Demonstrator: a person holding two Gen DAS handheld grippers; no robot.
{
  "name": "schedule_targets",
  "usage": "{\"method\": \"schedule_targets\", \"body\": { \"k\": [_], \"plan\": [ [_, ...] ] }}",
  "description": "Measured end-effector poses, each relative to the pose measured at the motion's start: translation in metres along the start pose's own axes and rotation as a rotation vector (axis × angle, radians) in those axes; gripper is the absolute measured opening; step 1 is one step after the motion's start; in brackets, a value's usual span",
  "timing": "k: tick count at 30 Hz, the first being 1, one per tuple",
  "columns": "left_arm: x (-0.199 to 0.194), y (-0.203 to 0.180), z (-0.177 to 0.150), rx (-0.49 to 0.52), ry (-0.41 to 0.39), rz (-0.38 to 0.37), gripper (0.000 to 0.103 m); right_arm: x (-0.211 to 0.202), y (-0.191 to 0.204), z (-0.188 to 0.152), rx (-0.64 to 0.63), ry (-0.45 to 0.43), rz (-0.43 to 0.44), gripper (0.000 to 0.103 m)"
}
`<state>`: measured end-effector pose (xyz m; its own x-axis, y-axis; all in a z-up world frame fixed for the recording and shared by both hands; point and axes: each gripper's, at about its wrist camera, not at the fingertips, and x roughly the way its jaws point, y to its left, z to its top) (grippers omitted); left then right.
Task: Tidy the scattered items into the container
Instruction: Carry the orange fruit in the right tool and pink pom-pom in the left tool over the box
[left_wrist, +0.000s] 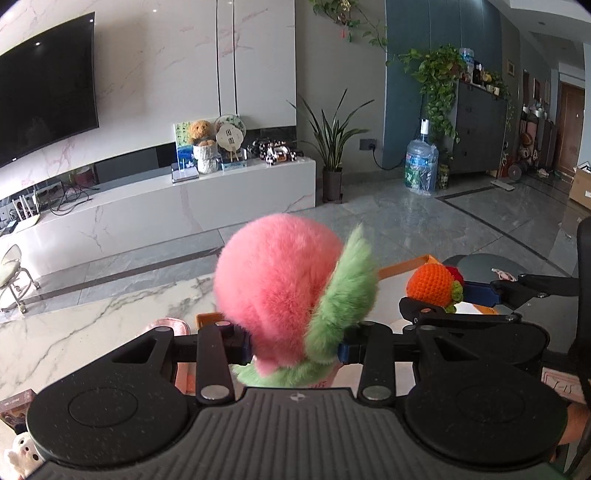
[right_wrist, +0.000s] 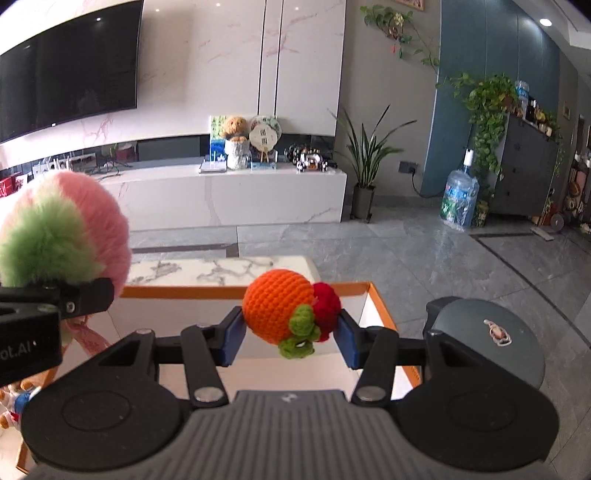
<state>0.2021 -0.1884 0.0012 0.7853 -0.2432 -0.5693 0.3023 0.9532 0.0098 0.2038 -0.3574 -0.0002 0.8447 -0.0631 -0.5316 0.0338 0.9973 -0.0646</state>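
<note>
Both grippers hover over the orange box (right_wrist: 376, 299), ready to drop: left gripper (left_wrist: 293, 345) clenched on the pink plush peach (left_wrist: 277, 288), right gripper (right_wrist: 290, 334) on the knitted orange (right_wrist: 277, 310).

Left wrist view: sits behind the left gripper (left_wrist: 293, 347), close, facing the TV wall (left_wrist: 155, 74).
Right wrist view: same facing, from beside it on the right.
Shared: orange-rimmed box (right_wrist: 354, 288), marble table (left_wrist: 92, 332), both toys.
</note>
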Motion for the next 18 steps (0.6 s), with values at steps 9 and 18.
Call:
{"method": "schedule_targets", "body": {
  "k": [9,18],
  "plan": [
    [0.041,-0.002,-0.012,0.051,0.181,-0.023,0.046,0.049,-0.018,-0.009,0.072,0.186,0.072,0.055],
    [0.068,0.012,-0.019,0.032,0.335,-0.033,0.050,0.067,0.008,-0.002,0.049,0.241,0.126,0.055]
  ]
}}
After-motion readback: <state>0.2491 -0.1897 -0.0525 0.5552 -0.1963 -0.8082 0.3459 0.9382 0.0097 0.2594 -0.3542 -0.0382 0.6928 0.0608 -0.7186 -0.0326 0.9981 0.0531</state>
